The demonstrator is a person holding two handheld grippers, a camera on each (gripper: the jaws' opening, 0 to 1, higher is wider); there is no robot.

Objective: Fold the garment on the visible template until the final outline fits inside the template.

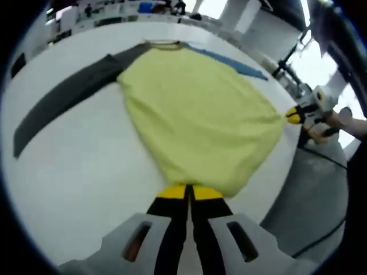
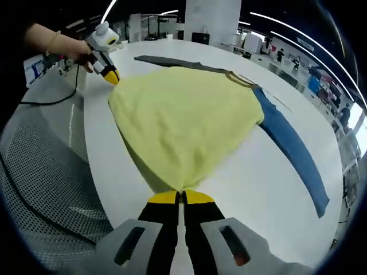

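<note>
A yellow long-sleeved knit garment with one dark grey sleeve and one blue sleeve lies spread flat on a white round-edged desk, its collar at the far end and its hem at the near edge, towards the person. In the left gripper view the left tongs are pressed together on one hem corner, with yellow cloth pinched between the yellow-tipped jaws; in the right gripper view the right tongs are likewise closed on the opposite hem corner, the fabric fanning away from them. Each tool also appears in the other's picture, at the far side of the hem: the right one and the left one, held by a person's hand. The garment's long axis runs straight ahead of both tongs, from hem to collar, so both hands are equally near the hem, and the likely fold is to carry it forward towards the collar. The grey sleeve stretches away on the left tongs' side and the blue sleeve on the right tongs' side; both lie outspread and unfolded. No template outline can be made out on the desk.
</note>
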